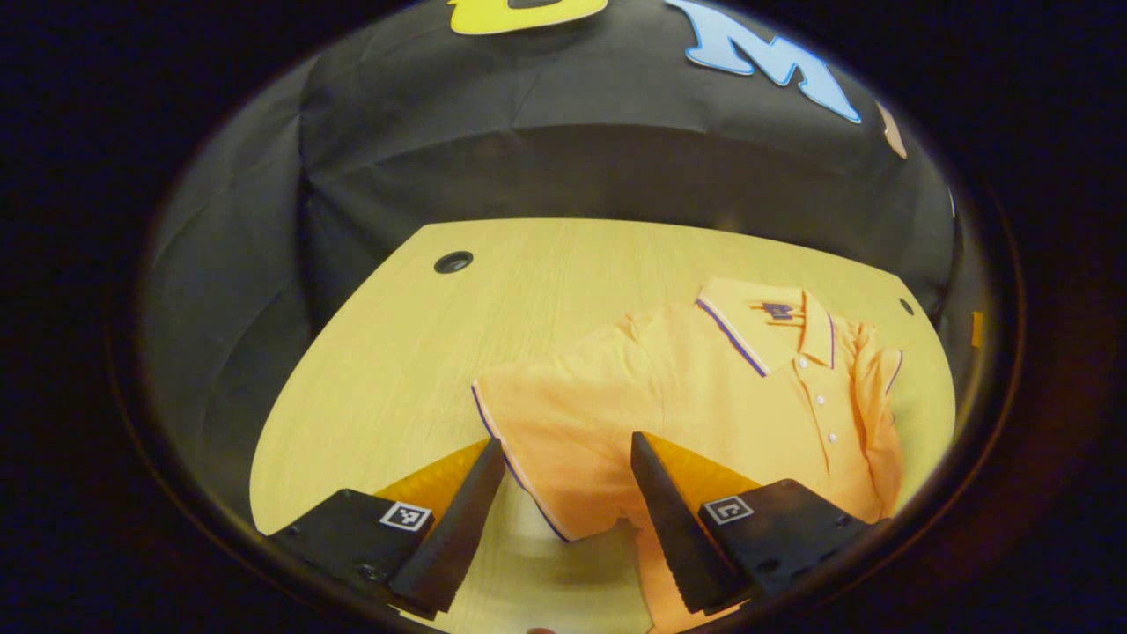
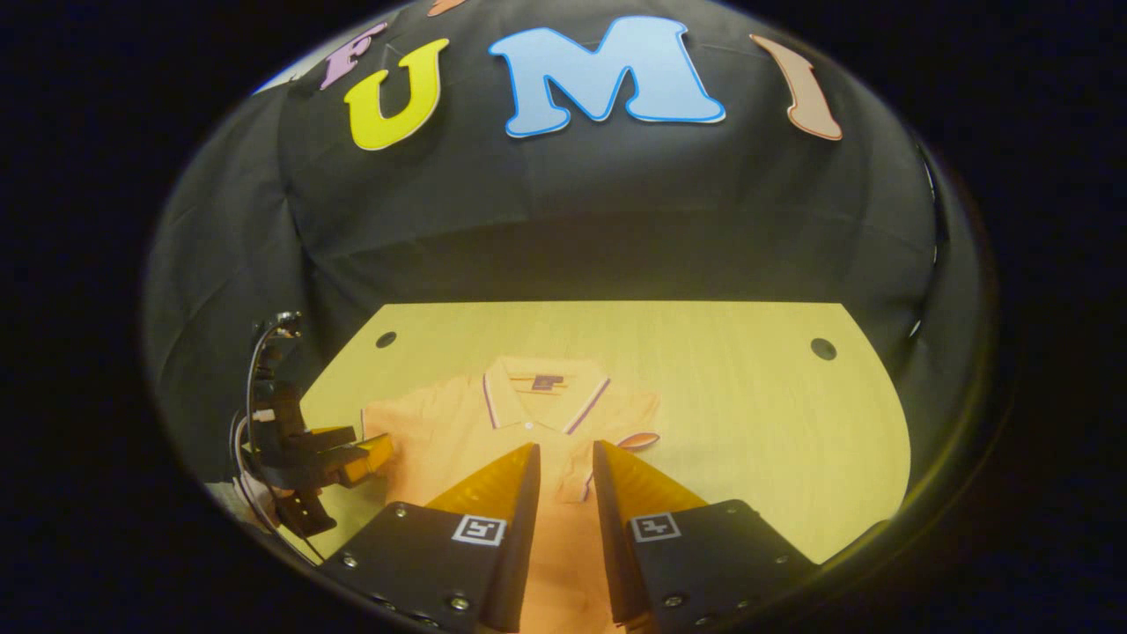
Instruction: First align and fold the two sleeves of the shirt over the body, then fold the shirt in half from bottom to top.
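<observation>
Surface materials: cloth on wood.
My jaws work over a matt knitted-cloth shirt (image 1: 687, 396) with smooth buttons, lying on a table (image 1: 546, 291) of smooth, pale wood-grain laminate; wall (image 2: 563, 220) is matt creased fabric.

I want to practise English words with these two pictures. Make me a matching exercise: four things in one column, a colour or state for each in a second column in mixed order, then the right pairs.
Things
1. shirt
2. buttons
3. table hole
4. left tongs

Colour or state
a. white
b. wide open
c. orange, lying on the table
d. dark and round

Pairs: 1-c, 2-a, 3-d, 4-b
</observation>
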`<state>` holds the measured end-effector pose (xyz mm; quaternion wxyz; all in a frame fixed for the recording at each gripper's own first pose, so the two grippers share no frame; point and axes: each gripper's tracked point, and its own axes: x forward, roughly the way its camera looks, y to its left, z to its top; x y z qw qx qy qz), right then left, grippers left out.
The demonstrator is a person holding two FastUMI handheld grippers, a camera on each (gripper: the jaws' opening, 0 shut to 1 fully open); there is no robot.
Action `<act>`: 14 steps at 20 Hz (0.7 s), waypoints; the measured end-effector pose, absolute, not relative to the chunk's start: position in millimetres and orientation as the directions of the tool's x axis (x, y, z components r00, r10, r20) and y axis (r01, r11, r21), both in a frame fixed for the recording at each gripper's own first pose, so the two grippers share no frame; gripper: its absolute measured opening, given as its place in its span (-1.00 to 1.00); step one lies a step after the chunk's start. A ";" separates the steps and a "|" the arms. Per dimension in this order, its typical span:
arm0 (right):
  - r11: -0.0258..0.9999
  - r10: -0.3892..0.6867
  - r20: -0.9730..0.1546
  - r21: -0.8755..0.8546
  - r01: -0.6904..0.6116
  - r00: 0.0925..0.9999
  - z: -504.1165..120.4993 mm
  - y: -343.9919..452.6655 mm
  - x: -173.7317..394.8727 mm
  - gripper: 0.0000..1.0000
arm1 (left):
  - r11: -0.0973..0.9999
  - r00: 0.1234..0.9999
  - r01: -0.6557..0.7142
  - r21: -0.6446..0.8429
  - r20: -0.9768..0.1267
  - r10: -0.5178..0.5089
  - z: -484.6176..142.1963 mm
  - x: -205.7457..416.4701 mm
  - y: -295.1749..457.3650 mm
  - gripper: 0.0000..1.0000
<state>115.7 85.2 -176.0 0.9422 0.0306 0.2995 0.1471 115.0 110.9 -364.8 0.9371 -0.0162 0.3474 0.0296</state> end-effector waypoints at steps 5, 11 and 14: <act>0.960 0.278 -0.567 0.149 -0.236 0.775 -181.7 76.9 114.5 -0.31 | 0.997 0.737 -0.075 0.016 -0.673 0.066 -386.5 116.3 109.1 0.97; 0.965 0.261 -0.569 0.155 -0.210 0.780 -184.2 64.4 115.3 -0.26 | 0.997 0.757 -0.073 -0.016 -0.652 0.045 -384.7 122.9 97.7 0.89; 0.965 0.260 -0.571 0.170 -0.198 0.778 -187.8 60.8 114.5 -0.31 | 0.999 0.758 -0.046 -0.005 -0.652 0.032 -388.0 127.2 86.6 0.02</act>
